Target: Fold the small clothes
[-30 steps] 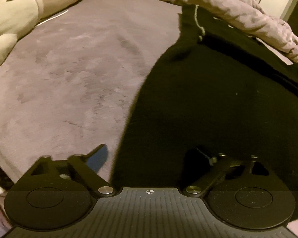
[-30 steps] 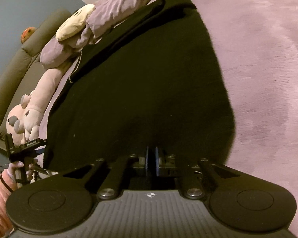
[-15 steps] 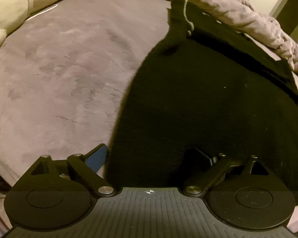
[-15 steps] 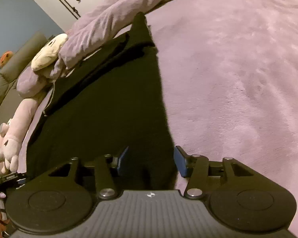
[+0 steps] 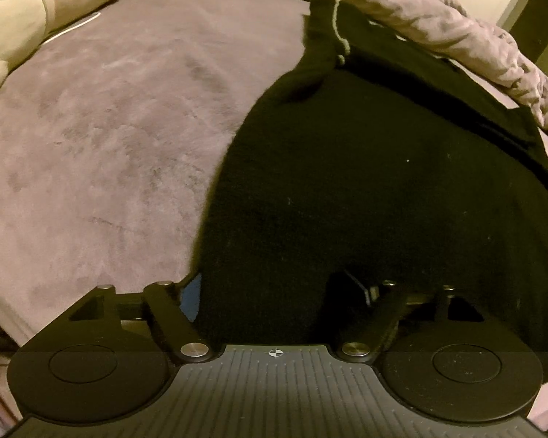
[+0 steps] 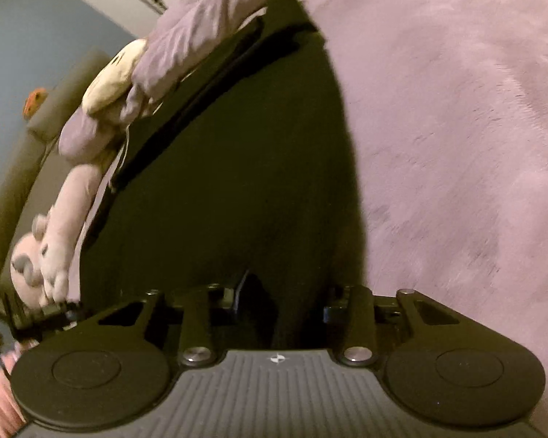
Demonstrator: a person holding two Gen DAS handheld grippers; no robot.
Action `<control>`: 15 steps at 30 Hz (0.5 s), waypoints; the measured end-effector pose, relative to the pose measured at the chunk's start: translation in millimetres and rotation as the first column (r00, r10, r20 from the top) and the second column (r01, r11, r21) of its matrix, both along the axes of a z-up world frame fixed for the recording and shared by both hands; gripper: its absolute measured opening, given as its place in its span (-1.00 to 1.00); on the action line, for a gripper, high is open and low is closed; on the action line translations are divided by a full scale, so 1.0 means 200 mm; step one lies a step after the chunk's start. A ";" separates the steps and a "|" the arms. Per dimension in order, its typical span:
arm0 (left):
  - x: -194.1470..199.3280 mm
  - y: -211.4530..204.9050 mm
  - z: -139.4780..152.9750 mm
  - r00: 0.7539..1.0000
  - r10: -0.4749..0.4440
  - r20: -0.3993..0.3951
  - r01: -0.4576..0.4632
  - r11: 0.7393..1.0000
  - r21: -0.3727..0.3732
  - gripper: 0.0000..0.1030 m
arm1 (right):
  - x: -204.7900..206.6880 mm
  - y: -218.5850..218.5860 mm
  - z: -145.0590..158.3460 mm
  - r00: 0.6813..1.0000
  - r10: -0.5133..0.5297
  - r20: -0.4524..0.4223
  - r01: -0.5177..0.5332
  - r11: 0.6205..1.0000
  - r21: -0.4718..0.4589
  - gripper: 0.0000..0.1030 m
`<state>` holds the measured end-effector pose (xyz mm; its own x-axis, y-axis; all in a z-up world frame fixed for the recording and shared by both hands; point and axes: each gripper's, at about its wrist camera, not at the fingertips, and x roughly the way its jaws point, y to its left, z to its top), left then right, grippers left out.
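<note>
Black garment (image 5: 365,182) edge between both closing jaws, none gripping, bare purple blanket (image 5: 102,127) alongside

The right-hand view is smeared with motion blur; the pink plush toy (image 6: 44,252) at far left reads only as soft shapes. The black fabric garment (image 5: 365,200) runs under both gripper bodies, so its near hem is hidden. A cream plush toy (image 5: 14,18) is cut off at the top-left edge. The crumpled lilac sheet (image 5: 438,25) covers the garment's far edge.
</note>
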<state>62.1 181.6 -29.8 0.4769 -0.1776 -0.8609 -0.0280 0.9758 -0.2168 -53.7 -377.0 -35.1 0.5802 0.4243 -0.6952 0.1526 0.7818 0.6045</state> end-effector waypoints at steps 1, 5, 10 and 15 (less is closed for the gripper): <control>0.00 0.00 0.00 1.000 -0.002 0.001 0.002 1.000 0.003 0.43 | -0.01 -0.01 0.00 1.000 -0.010 -0.008 0.010 1.000 0.022 -0.56; -0.01 0.01 0.02 1.000 -0.013 -0.003 0.013 1.000 -0.010 -0.03 | -0.03 -0.03 0.03 1.000 -0.008 -0.011 0.008 0.999 0.051 -0.79; -0.02 0.05 0.06 1.000 0.005 -0.012 -0.006 0.997 -0.081 -0.64 | -0.06 -0.07 0.06 0.998 -0.053 0.030 0.047 0.985 0.166 -0.81; -0.04 0.10 0.07 1.000 0.019 -0.014 -0.021 0.983 -0.181 -0.67 | -0.05 -0.03 0.06 1.000 -0.027 0.015 0.025 0.994 0.105 -0.80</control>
<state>53.9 201.8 -16.8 0.4718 -0.3215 -0.8210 -0.0511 0.9196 -0.3895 -63.9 -383.7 -22.8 0.6033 0.4790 -0.6376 0.1614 0.7097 0.6858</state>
